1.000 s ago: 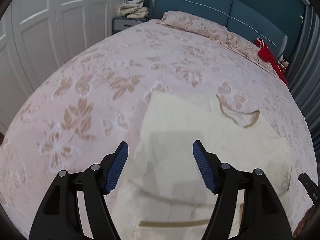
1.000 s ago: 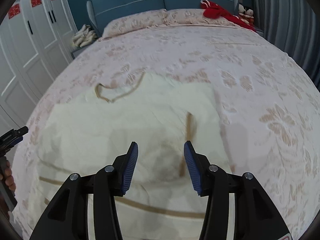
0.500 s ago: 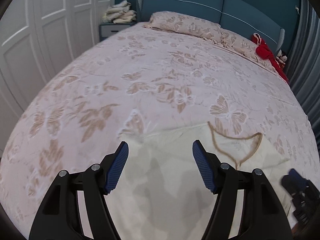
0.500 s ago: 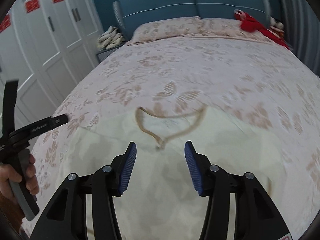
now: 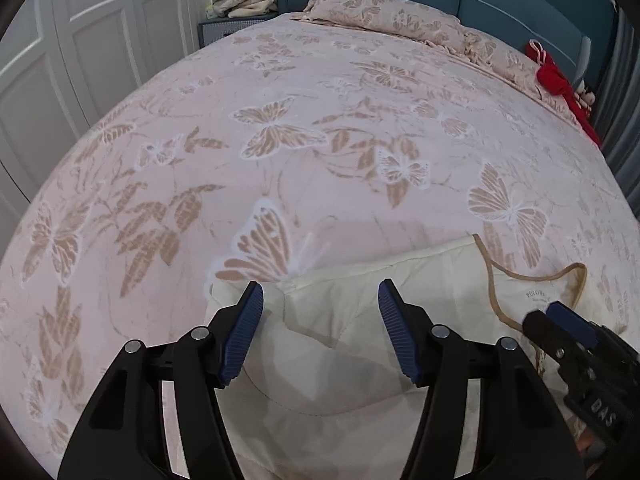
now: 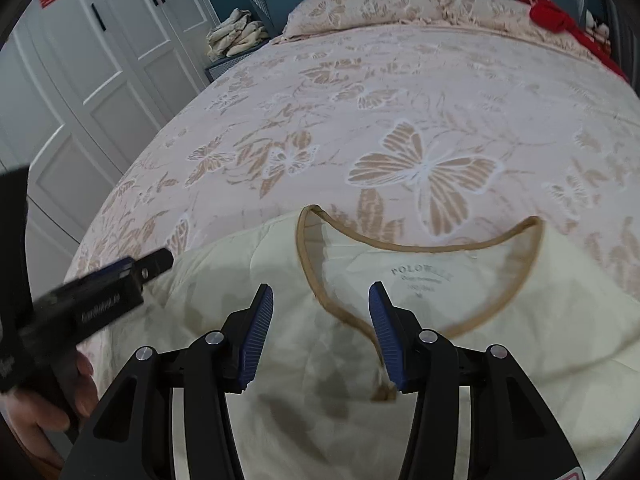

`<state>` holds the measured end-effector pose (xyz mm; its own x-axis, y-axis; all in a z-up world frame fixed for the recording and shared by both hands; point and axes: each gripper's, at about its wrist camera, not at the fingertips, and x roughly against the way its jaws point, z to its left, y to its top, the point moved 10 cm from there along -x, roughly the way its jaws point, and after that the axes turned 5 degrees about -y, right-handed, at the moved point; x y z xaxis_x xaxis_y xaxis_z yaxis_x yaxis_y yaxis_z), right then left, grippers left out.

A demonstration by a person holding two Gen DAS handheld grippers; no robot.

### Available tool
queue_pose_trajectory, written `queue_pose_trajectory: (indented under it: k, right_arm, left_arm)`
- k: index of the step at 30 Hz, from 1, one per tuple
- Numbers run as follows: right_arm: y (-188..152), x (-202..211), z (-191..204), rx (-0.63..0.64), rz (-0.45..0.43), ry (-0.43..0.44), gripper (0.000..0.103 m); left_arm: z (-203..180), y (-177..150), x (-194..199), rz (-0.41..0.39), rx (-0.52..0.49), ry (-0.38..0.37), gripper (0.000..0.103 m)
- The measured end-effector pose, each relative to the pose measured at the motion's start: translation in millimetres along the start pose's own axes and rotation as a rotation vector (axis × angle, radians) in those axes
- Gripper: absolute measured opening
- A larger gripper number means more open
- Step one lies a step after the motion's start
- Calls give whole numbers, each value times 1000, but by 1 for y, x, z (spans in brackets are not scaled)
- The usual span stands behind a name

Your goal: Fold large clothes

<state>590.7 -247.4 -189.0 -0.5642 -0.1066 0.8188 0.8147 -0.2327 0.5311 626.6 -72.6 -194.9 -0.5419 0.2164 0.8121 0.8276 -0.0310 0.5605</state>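
Above the cream garment (image 6: 248,272), both hand-held grippers (image 5: 320,332) (image 6: 320,332) hover with jaws apart.

A cream quilted garment (image 6: 420,360) with tan-trimmed V-neckline (image 6: 316,280) lies flat, front up, neckline toward twelve o'clock, label visible inside.

Left gripper (image 5: 320,330): black frame, ribbed blue pads (image 5: 244,338), silver screws. Right gripper (image 6: 320,334): identical build, white lettering on its side seen from the left. Bare-skinned hand (image 6: 52,404) grips one black handle.
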Motion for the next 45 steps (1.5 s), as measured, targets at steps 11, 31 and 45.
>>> queue_pose_trajectory:
  k: [11,31,45]
  right_arm:
    - [17,-32,18,-5,25,10,50]
    - [14,-65,25,6,-11,-16,2]
    - [1,-85,23,54,5,-103,0]
  left_arm:
    - [28,-14,-23,19,33,21,57]
    - [34,-26,-32,-67,22,48,59]
    - [32,-28,-41,-78,-31,122,62]
